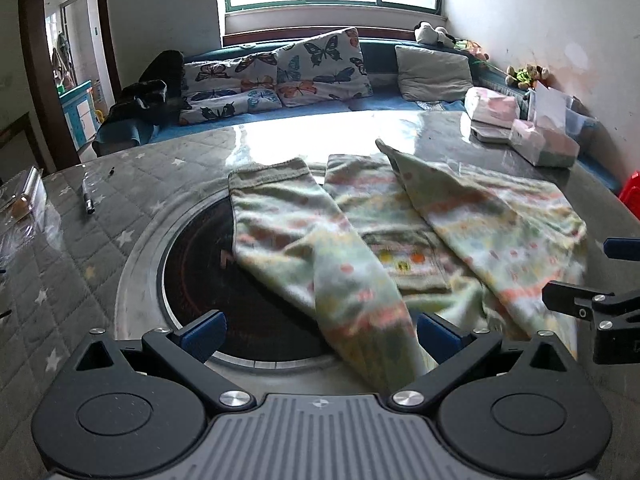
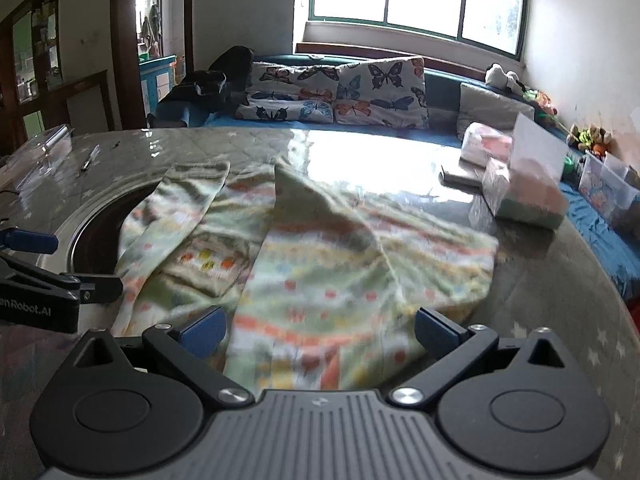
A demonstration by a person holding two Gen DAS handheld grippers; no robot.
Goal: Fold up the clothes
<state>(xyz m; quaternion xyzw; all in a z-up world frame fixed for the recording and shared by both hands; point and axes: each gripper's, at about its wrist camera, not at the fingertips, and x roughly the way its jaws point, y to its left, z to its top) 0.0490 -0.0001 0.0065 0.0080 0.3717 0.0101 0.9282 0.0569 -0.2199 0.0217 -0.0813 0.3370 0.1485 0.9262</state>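
On the table (image 1: 168, 160), both the left gripper (image 1: 320, 330) and right gripper (image 2: 318, 328) gape wide over the patterned garment (image 2: 320, 264), grasping nothing.

1. Garment (image 1: 400, 236): soft, matt cloth, slightly fuzzy, printed in pale green with orange and yellow marks.
2. Table cover (image 1: 100, 216): grey quilted fabric with a star pattern beneath a clear glossy sheet that throws strong glare.
3. Round inset ring (image 1: 138, 280): brushed metal, dull sheen, around a dark smooth centre.
4. Left gripper (image 1: 320, 332): matt black plastic arms, shiny metal screw heads, ribbed grey housing, blue finger pads.
5. Right gripper (image 2: 320, 330): same finish.
6. Butterfly cushions (image 1: 316, 68): matt printed cloth.
7. Tissue packs (image 1: 544, 142): thin glossy plastic wrap.
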